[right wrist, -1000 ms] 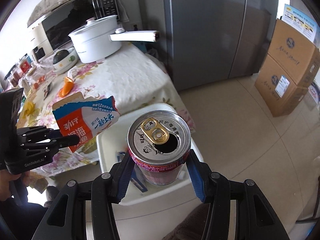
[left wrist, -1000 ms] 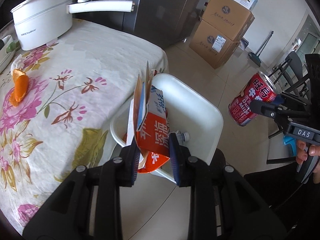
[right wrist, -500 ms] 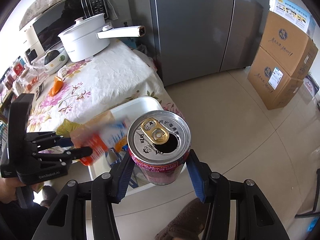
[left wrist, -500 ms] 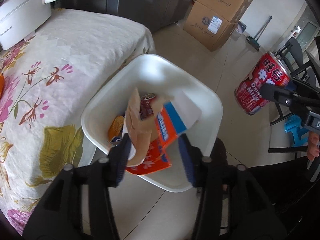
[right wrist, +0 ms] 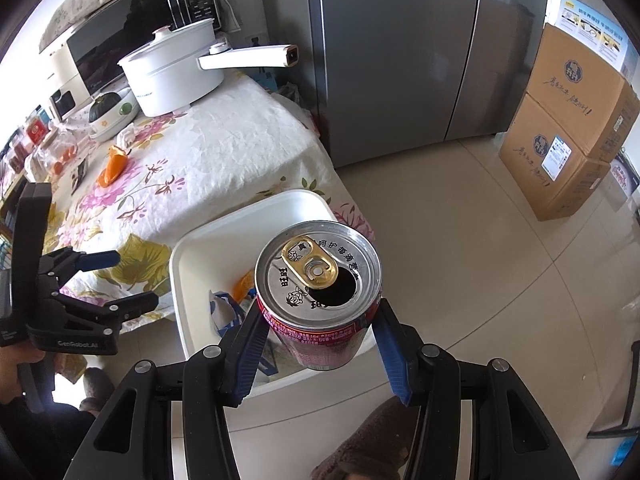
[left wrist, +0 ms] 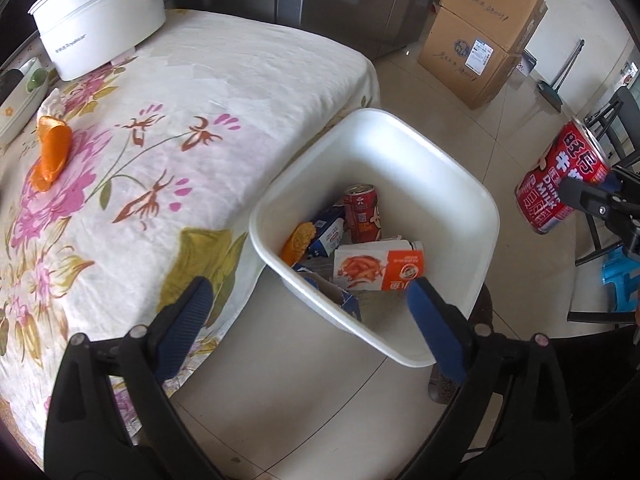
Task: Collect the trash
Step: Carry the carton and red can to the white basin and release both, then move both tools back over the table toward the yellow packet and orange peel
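Two boxes (left wrist: 484,40) stand on the tiled floor (right wrist: 460,240) beyond your floral desk (left wrist: 160,140). Your left gripper (left wrist: 308,320), jaws opening, empty, hangs over the bin (left wrist: 440,168); its contents are partly hidden. Your right gripper (right wrist: 320,344) clamps the can (right wrist: 320,300).

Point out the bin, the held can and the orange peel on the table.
bin (left wrist: 404,128), left wrist view, far rim.
held can (right wrist: 318,276), right wrist view, lid.
orange peel (left wrist: 52,152), left wrist view, middle of the peel.
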